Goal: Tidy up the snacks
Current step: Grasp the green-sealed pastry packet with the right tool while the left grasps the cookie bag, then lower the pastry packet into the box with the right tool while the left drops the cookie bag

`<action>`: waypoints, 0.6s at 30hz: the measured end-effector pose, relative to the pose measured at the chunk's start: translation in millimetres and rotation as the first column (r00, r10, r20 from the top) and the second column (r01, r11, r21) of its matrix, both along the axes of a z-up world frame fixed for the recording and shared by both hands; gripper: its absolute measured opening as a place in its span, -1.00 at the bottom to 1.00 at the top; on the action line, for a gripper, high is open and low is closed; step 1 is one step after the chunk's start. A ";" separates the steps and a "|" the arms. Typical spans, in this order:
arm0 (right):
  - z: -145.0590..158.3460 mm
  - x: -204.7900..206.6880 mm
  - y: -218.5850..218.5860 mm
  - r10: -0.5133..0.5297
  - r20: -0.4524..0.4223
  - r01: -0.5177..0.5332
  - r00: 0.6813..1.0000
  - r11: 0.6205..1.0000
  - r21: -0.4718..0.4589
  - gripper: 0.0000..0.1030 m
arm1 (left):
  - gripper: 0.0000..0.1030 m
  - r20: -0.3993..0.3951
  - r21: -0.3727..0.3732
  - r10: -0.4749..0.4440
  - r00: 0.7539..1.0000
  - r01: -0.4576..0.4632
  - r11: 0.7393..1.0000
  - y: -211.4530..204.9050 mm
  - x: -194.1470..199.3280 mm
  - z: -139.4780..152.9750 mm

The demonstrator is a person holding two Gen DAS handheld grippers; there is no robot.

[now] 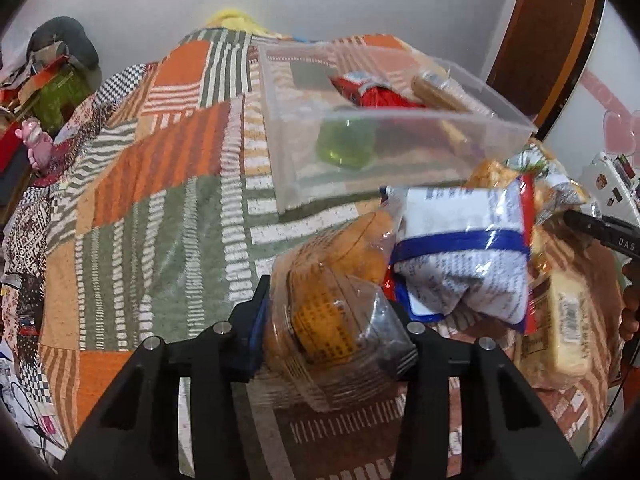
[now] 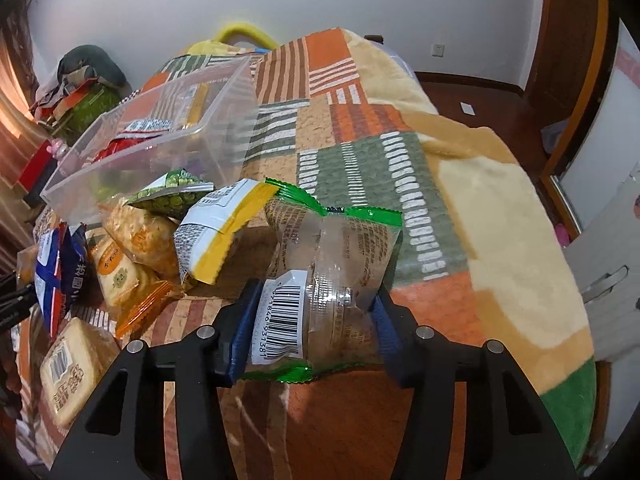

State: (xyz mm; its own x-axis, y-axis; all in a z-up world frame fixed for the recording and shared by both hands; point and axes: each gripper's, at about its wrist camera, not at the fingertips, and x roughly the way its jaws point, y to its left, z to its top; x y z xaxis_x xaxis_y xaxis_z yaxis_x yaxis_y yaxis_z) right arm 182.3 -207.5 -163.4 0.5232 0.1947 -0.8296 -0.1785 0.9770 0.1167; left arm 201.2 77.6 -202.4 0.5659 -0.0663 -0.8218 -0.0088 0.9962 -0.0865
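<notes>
**Two snacks in hand, most still outside the box**

The job is only partly done. A clear box (image 1: 400, 128) sits on the patchwork blanket (image 1: 152, 184), toward the far side of the bed. A few snacks are in it already: a red pack (image 1: 376, 94), a roll of biscuits (image 1: 436, 90) and something green (image 1: 346, 146) at the bottom.

A pile still waits on the blanket, just in front of the box. I can see a blue and white bag (image 1: 460, 240), a pea pack (image 2: 172, 194), a yellow and white pack (image 2: 216, 232), a crispy snack bag (image 2: 140, 236) and a flat cake pack (image 2: 72, 376) near the front edge.

The left claw (image 1: 332, 340) is squeezed shut on a clear pack of orange cakes (image 1: 324, 312), low by the pile. The right claw (image 2: 312, 332) is pinching a green-edged pack (image 2: 336, 248), and its pads press the wrapper in on both sides.

I think both packs need to go into the box next. After that, the rest of the pile has to follow, so there is a lot left.
</notes>
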 end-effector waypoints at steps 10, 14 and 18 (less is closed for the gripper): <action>46.4 -3.2 -5.5 -0.023 0.125 0.023 0.992 1.000 0.001 -0.05 | -0.15 0.135 0.009 0.010 0.991 -0.012 1.000 1.6 1.7 54.9; 64.2 2.1 6.1 0.000 0.175 -0.002 0.985 1.000 0.012 -0.05 | -0.15 0.180 0.017 0.006 0.984 -0.009 1.000 -0.1 7.9 71.6; 78.9 8.7 23.8 0.030 0.220 -0.037 0.975 0.999 0.028 -0.05 | -0.15 0.214 0.017 0.004 0.977 -0.008 1.000 -3.0 18.4 84.5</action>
